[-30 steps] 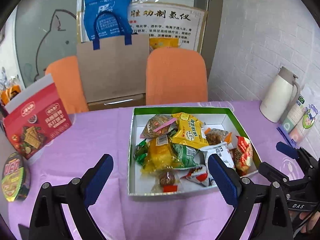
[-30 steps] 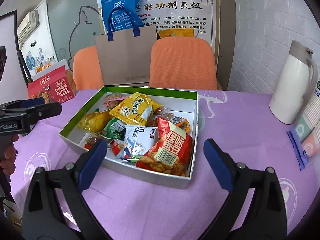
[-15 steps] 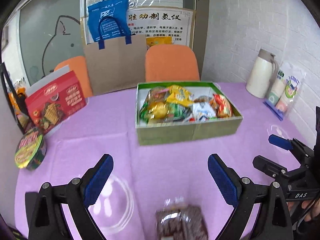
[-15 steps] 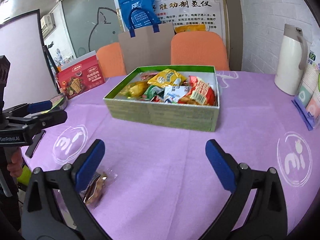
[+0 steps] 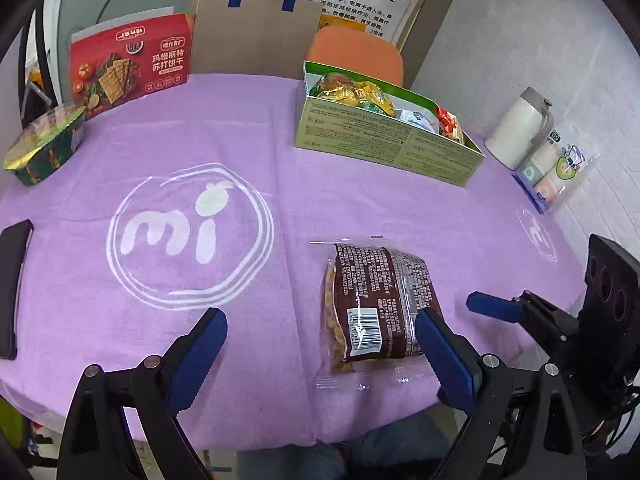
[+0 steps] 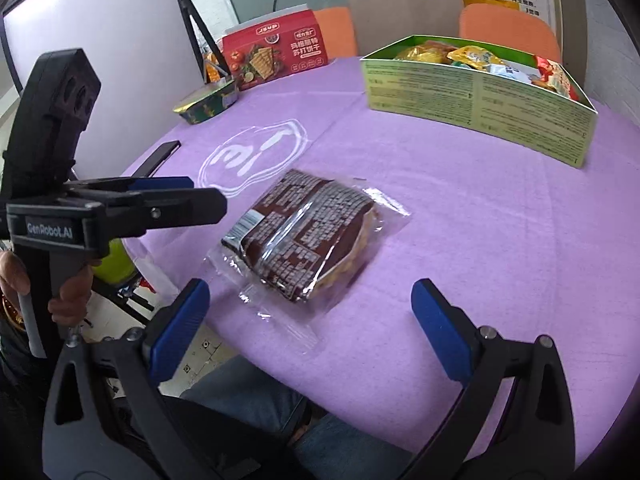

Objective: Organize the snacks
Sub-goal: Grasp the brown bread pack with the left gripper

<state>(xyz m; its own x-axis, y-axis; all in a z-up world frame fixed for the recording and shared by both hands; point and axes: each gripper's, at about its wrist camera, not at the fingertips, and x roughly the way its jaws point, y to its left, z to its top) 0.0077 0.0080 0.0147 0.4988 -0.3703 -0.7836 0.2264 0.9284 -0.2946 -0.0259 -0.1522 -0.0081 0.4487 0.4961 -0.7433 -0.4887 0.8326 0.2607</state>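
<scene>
Left jaws: I see my left gripper (image 5: 320, 348) spread wide apart, holding nothing, low over the near edge of the worktop.
Right jaws: my right gripper (image 6: 310, 322) is also wide apart and empty, near the same edge.
Snack packet: a brown snack packet (image 5: 376, 304) in clear wrap lies flat on the purple cloth, barcode end toward me. In the left view its near right corner sits just beside my right-hand blue pad (image 5: 444, 354); I cannot tell if they touch. In the right view it lies ahead of the jaws, nearer the left pad.
Other gripper in view: the left gripper shows at the left of the right view, a hand (image 6: 68, 292) on its grip.
Snack box: the green snack box (image 5: 384, 142) stands open farther back on the worktop, well apart from the packet, filled with mixed wrapped snacks.
Left side of worktop: a red cracker carton (image 5: 128, 66) stands upright at the far edge, a foil-lidded bowl (image 5: 44, 142) in front of it.
Right side: a white thermos jug (image 5: 520, 128) stands by the brick wall.
Behind: a brown paper bag (image 5: 256, 34) and orange chairs (image 5: 356, 56).
</scene>
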